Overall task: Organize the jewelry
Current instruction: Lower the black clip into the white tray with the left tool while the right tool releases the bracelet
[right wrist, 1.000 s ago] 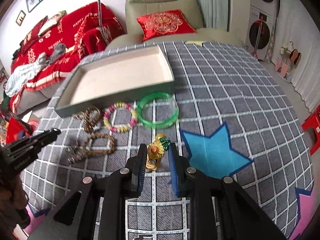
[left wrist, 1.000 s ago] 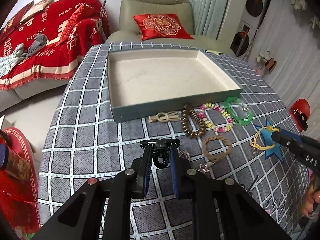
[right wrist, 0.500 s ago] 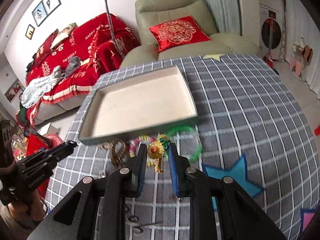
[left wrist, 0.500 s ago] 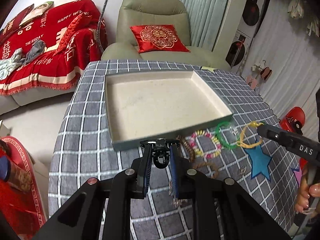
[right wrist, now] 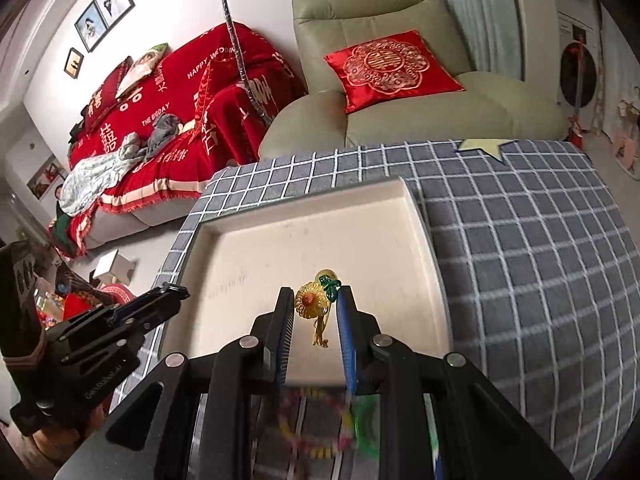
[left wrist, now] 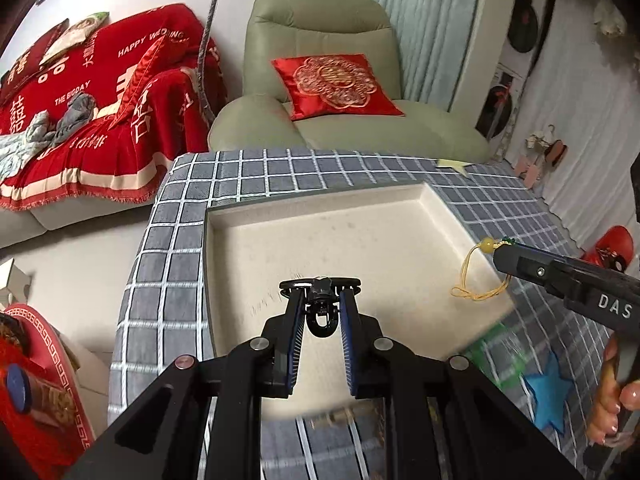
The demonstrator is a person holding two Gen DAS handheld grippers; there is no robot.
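Both grippers (left wrist: 320, 300) (right wrist: 314, 300) now over tray (left wrist: 320, 208).

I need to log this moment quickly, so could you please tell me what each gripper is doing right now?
Left gripper: shut on a black hair clip.
Right gripper: shut on a yellow cord bracelet with a flower charm.

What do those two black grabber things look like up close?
Both are matte black. The left gripper has two straight fingers lined with ribbed blue pads, on angular arms with silver and reddish bolts. The right gripper is built the same; seen from the left camera, its side shows white letters "DAS". No cables or sleeves show.
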